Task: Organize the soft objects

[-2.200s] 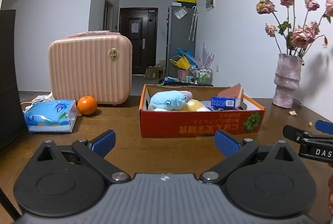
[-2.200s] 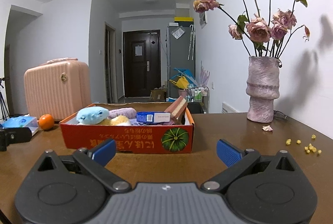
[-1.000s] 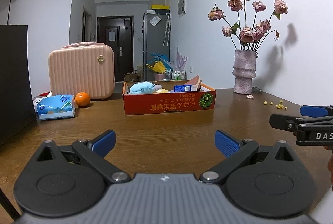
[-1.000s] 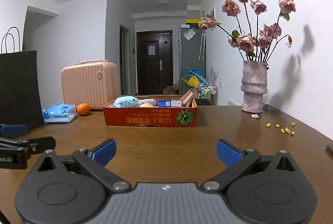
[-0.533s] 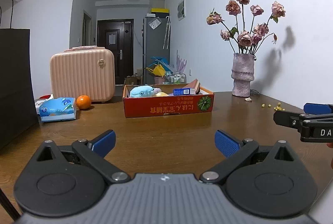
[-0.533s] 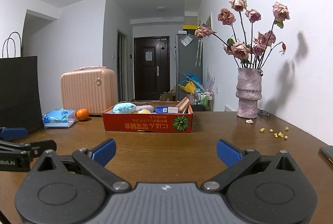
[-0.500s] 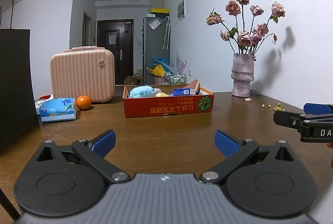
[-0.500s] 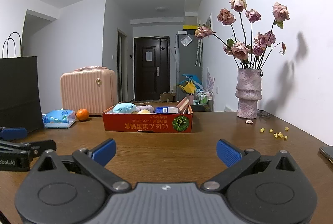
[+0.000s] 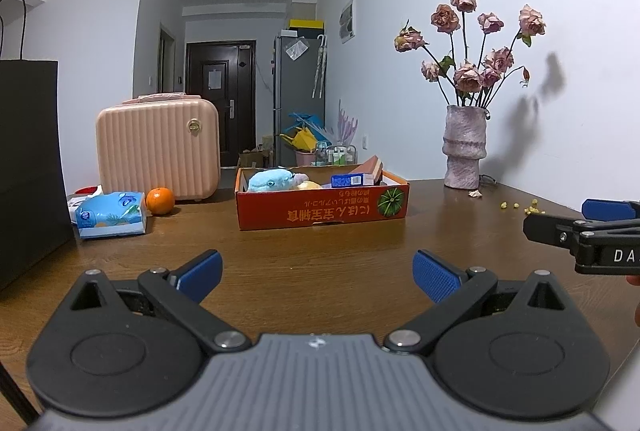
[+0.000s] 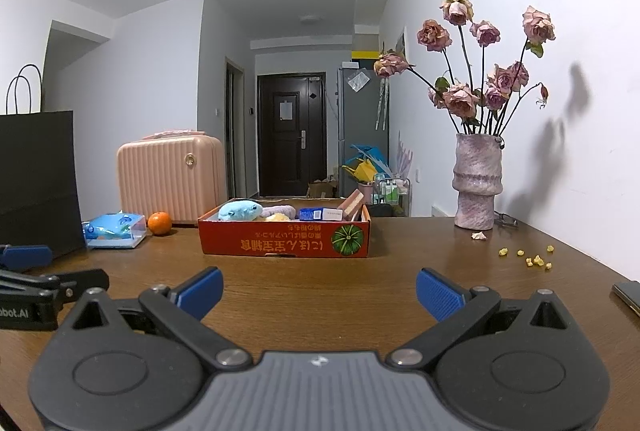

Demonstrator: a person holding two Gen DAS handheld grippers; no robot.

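A red cardboard box point(image 9: 320, 209) point(image 10: 284, 239) sits mid-table, well ahead of both grippers. Inside it lie a light blue plush toy point(image 9: 270, 179) point(image 10: 239, 211), a yellow soft toy point(image 9: 309, 185) point(image 10: 278, 217), a pale purple soft piece point(image 10: 278, 209), a blue carton point(image 9: 347, 181) point(image 10: 320, 214) and a tilted pink-brown box point(image 9: 374, 167) point(image 10: 352, 203). My left gripper point(image 9: 317, 273) is open and holds nothing. My right gripper point(image 10: 319, 289) is open too, with only bare table between its blue pads. Each gripper shows at the edge of the other's view.
On the wooden table point(image 10: 320, 283) stand a pink suitcase point(image 9: 158, 147), an orange point(image 9: 160, 200), a blue tissue pack point(image 9: 111, 215), a black paper bag point(image 10: 38, 183) at left, and a vase of dried roses point(image 10: 478, 183) at right. Yellow crumbs point(image 10: 534, 259) and a phone point(image 10: 628, 293) lie near the right edge.
Both grippers have drawn back from the red box, which now looks smaller and farther away. In the last half second the views hardly shift. Both stay open.
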